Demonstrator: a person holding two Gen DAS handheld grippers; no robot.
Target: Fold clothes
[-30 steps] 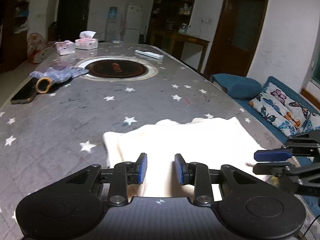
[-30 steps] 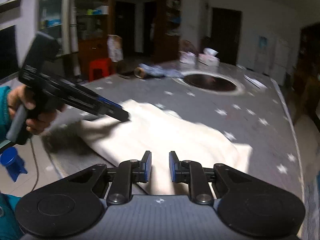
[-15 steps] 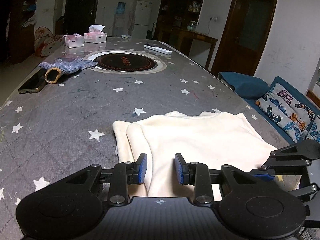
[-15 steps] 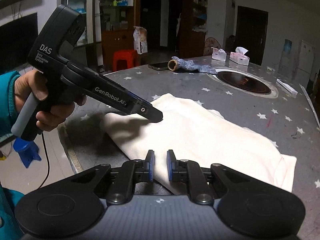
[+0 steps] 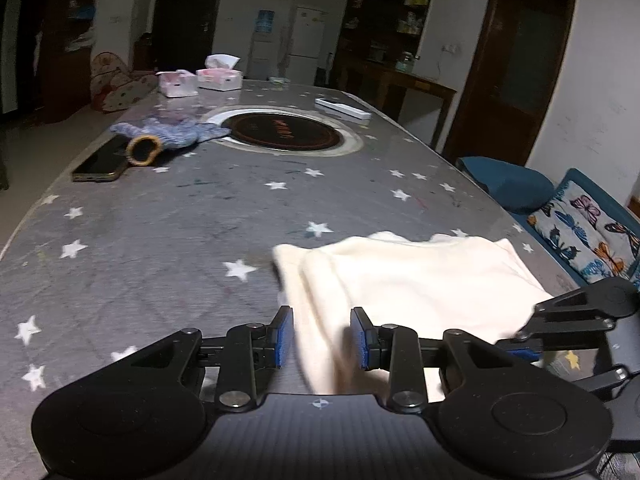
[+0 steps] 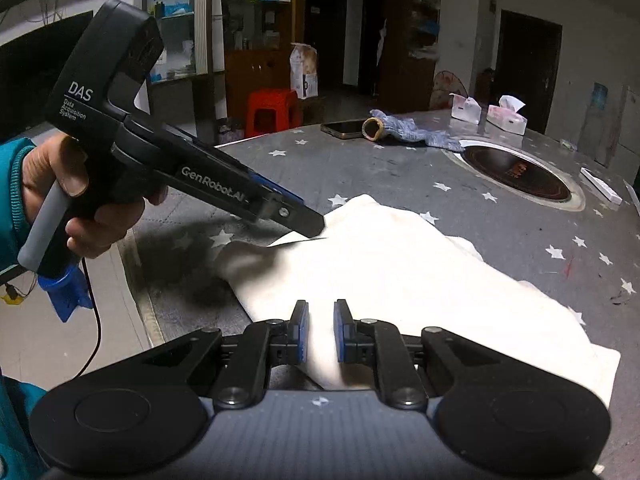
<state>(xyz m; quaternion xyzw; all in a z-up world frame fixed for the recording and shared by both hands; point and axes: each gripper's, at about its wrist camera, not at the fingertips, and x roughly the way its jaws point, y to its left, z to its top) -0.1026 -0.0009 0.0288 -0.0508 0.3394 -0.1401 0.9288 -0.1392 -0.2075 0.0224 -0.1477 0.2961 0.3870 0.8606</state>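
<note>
A cream-white garment lies folded on the grey star-patterned table, near its front edge; it also shows in the right wrist view. My left gripper is open with the cloth's near edge between its blue pads. In the right wrist view its tip touches a lifted cloth corner. My right gripper is open by a narrow gap, with the cloth's front edge between its pads. It shows at the right of the left wrist view.
A round hotplate is set in the table's middle. A blue-grey cloth and a phone lie at the far left. Two tissue boxes and a remote lie farther back. A sofa stands right of the table.
The left gripper has moved down and forward onto the cloth's left corner, which now lifts slightly. The right gripper's jaws have opened a little at the front edge.
</note>
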